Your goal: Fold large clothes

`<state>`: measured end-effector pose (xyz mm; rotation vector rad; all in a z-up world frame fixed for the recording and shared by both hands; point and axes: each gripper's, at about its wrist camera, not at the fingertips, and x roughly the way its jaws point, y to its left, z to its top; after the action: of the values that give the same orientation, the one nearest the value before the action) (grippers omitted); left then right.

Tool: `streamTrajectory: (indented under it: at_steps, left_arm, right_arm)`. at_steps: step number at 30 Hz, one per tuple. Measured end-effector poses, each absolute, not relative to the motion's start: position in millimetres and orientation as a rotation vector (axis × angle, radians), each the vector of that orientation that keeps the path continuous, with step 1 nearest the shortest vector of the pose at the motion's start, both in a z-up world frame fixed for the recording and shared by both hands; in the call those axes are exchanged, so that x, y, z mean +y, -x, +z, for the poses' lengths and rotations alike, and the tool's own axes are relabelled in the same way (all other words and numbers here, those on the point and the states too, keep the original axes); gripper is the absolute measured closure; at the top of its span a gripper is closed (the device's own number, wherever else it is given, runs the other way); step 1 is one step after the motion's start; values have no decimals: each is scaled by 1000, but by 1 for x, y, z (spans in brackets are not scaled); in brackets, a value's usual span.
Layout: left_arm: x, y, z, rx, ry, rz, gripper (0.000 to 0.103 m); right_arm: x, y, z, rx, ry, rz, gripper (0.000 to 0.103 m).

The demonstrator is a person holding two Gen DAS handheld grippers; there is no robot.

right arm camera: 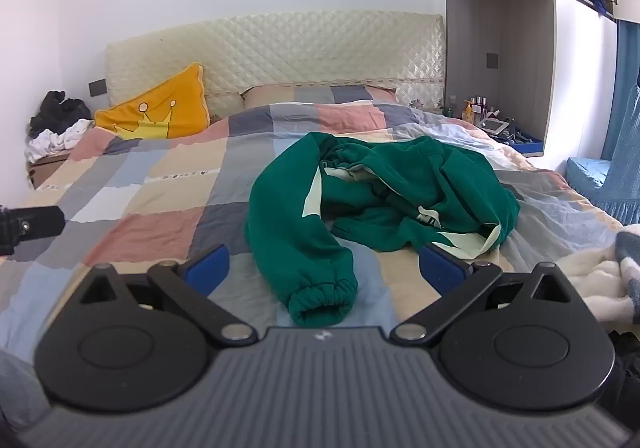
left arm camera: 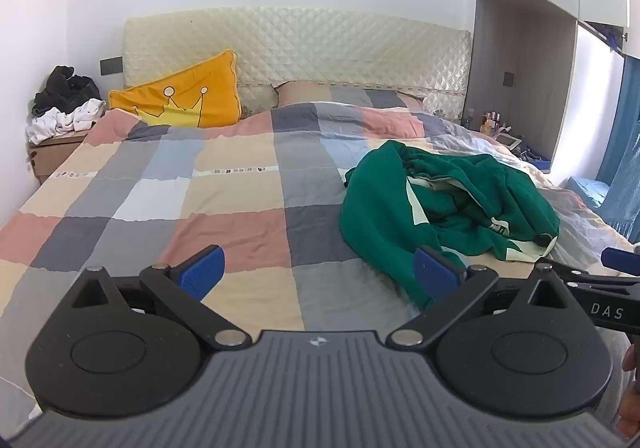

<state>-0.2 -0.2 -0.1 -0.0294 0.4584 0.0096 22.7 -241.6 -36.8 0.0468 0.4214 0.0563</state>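
1. While both tools are hanging over the near edge of the bed point(right arm camera: 168, 183), the green sweatshirt point(right arm camera: 360, 183) is lying in a loose heap on the checked cover, toward the right half and well short of the pillows.
2. The left gripper point(left arm camera: 320, 272) is hovering with its blue fingers spread wide and nothing between them; only bare cover is showing in the gap, with the heap just off to its right.
3. The right gripper point(right arm camera: 324, 268) is likewise standing wide open and gripping nothing, though one sleeve with its elastic cuff point(right arm camera: 324, 298) is trailing toward it and lying in line with the gap.
4. The garment is looking soft, thick and floppy, probably fleece, so it is likely to sag and drag on the cover rather than slide; I'd judge it fairly light but bulky.
5. Good places to take hold would seem to be the near cuff, or the hem and shoulder seams once the heap is being spread flat, since a pinch in the middle would only be bunching layers.
6. The second sleeve and the neckline are lying buried in the folds and are hard to make out; pale panels and some lettering are peeking through, unreadable.
7. The bed's near edge is being cut off by the tool bodies, and a white fluffy thing point(right arm camera: 600, 280) at the right is only partly showing.
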Motion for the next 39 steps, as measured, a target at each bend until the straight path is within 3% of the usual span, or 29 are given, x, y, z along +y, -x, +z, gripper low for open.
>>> streamTrajectory:
  at_steps: [39]
  left_arm:
    - [1,-5,-5,468,47,5,1]
  right_arm:
    - [-239,-31,-44,441,-42,66,0]
